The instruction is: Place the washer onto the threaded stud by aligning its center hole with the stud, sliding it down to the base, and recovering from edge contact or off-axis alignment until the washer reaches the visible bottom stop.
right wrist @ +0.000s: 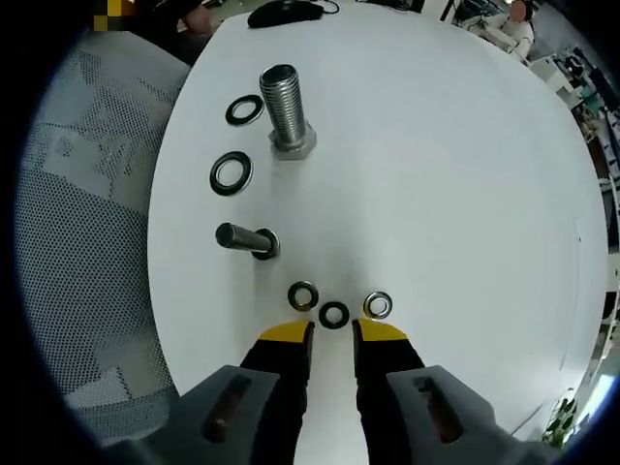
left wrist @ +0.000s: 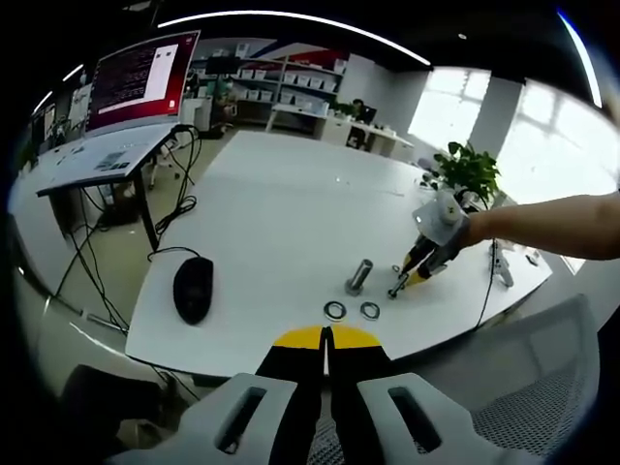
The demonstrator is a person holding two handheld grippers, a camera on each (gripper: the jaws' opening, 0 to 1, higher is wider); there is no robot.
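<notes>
In the right gripper view a large threaded stud (right wrist: pixel 282 102) stands upright on its hex base on the white table (right wrist: pixel 436 174). Two large washers (right wrist: pixel 244 109) (right wrist: pixel 231 173) lie flat to its left. My right gripper (right wrist: pixel 332 334) is open and low over the table. A small dark washer (right wrist: pixel 333 315) lies just ahead of the gap between its jaws, with two more small washers (right wrist: pixel 302 295) (right wrist: pixel 377 305) on either side. In the left gripper view my left gripper (left wrist: pixel 326 339) is shut at the table's near edge. Beyond it lie the stud (left wrist: pixel 359 276), two washers (left wrist: pixel 335 310) and the right gripper (left wrist: pixel 418 278).
A smaller bolt (right wrist: pixel 247 239) lies on its side between the large washers and the small ones. A black mouse (left wrist: pixel 193 289) sits at the table's left end. A mesh chair (right wrist: pixel 87 194) stands at the table edge. A monitor (left wrist: pixel 145 73) and a plant (left wrist: pixel 470 170) stand farther off.
</notes>
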